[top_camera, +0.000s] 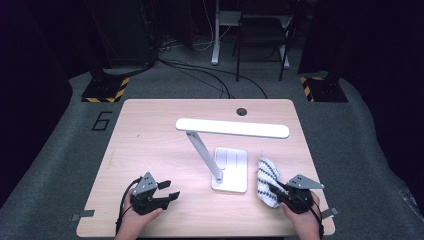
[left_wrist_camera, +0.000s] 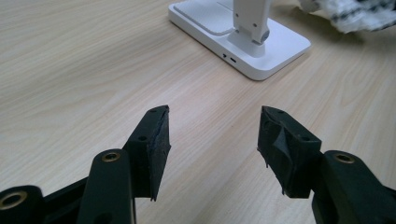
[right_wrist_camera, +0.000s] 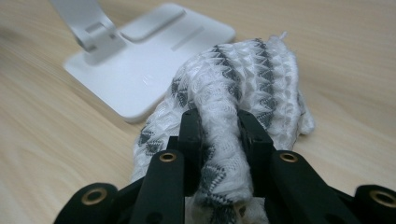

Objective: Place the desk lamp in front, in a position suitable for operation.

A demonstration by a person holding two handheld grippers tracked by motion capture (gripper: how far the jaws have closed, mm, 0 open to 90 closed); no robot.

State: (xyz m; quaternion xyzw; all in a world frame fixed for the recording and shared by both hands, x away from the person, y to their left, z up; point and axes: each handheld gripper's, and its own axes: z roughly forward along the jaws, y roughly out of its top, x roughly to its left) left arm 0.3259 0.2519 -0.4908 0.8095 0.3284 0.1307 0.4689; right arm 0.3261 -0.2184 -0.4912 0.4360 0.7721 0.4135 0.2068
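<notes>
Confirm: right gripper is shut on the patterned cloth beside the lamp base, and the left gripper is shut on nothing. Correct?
Not quite. The left gripper is open, its jaws standing apart over bare table, as the left gripper view shows. The rest holds: the right gripper is shut on the patterned cloth beside the lamp base.

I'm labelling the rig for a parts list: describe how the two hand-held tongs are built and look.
Both the left tongs and the right tongs are matte black, each with two blocky jaws on hinged links with brass-coloured pivot bushings. A grey three-cornered plate sits on top of each body. A black cable trails back from each past the person's bare forearm.
</notes>
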